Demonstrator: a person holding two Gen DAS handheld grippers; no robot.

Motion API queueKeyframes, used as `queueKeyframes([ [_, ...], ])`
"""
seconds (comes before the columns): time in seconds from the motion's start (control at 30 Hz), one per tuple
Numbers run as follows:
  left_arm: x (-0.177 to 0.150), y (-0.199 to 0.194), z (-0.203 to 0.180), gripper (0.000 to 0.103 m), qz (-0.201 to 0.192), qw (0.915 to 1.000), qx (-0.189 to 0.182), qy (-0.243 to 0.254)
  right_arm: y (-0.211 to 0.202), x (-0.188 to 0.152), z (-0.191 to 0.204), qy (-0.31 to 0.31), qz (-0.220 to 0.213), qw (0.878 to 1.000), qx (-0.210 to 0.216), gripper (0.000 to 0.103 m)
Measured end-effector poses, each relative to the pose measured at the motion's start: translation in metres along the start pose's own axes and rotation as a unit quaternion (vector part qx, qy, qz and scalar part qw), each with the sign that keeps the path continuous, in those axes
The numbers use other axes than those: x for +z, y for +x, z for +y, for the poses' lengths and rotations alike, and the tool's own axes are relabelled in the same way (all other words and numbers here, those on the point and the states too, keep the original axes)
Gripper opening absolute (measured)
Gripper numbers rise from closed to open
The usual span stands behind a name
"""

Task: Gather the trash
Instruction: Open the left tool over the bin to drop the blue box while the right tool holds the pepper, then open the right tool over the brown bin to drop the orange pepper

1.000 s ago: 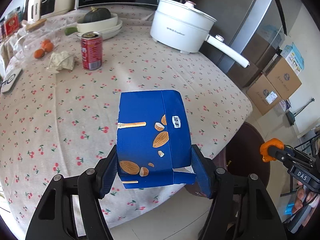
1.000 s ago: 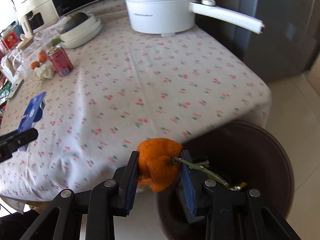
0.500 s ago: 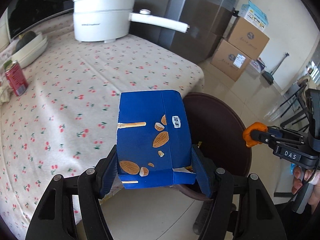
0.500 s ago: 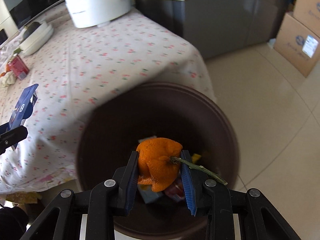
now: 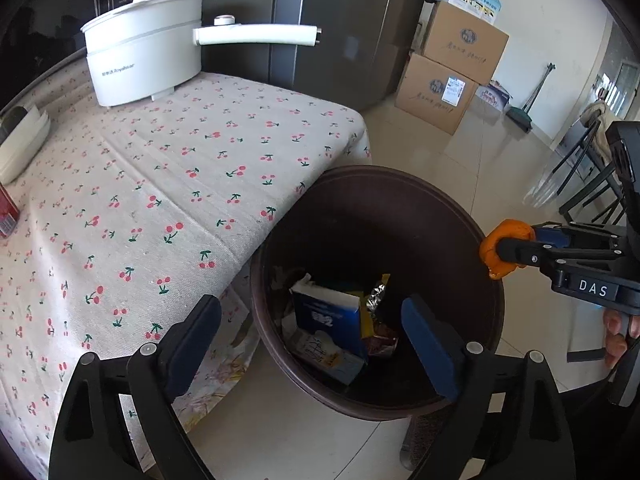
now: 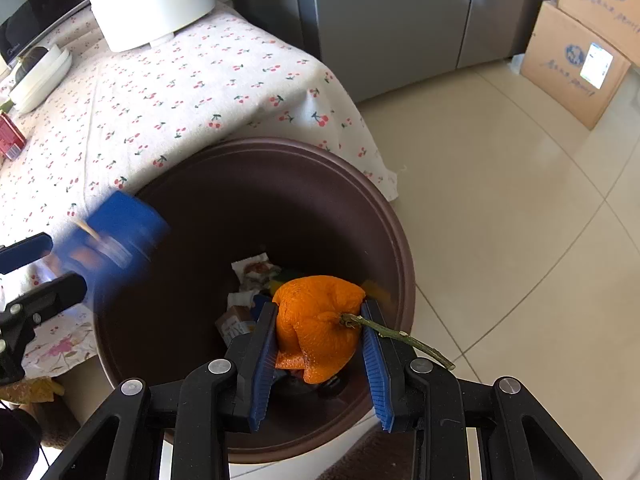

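The blue box [image 6: 116,236] was smeared by motion blur in the right wrist view, so its print could not be read and contact with the left gripper [image 6: 40,268] could not be judged. The red can [image 5: 6,216] was cut by the left edge in both views. The trash at the bottom of the brown bin [image 6: 384,216] was partly hidden by the orange peel [image 6: 318,320]. The white pot [image 6: 152,0] was cropped at the top edge
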State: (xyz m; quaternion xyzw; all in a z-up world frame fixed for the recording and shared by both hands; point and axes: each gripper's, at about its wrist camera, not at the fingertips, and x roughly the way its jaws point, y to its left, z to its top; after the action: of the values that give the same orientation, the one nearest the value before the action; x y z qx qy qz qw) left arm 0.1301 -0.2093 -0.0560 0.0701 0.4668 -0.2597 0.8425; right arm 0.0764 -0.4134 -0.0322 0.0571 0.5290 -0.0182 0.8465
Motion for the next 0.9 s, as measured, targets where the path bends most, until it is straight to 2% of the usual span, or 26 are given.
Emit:
queueKeyframes([
  [0.27,-0.001,-0.007,0.016,0.094,0.003,0.9997,0.023,-0.009,0.004,0.002,0.005,-0.007,0.002,1.0,0.001,0.036],
  [0.53,-0.007,-0.022,0.052,0.094,0.007,0.9978,0.047,-0.047,0.007,0.006,0.011,-0.014,0.005,1.0,0.002,0.037],
  [0.63,-0.008,-0.029,0.066,0.094,0.009,0.9967,0.054,-0.06,0.009,0.009,0.012,-0.004,0.009,1.0,0.007,0.041],
  [0.7,-0.009,-0.034,0.076,0.094,0.009,0.9957,0.059,-0.07,0.01,0.01,0.013,0.004,0.009,1.0,0.017,0.053],
  [0.73,-0.01,-0.036,0.081,0.094,0.01,0.9952,0.062,-0.076,0.009,0.011,0.014,0.008,0.006,1.0,0.02,0.065],
  [0.77,-0.011,-0.038,0.086,0.094,0.01,0.9945,0.064,-0.082,0.007,0.012,0.015,0.009,0.001,1.0,0.022,0.073],
  [0.9,-0.014,-0.047,0.103,0.094,0.011,0.9918,0.074,-0.103,0.002,0.017,0.027,-0.003,-0.011,1.0,0.019,0.077],
])
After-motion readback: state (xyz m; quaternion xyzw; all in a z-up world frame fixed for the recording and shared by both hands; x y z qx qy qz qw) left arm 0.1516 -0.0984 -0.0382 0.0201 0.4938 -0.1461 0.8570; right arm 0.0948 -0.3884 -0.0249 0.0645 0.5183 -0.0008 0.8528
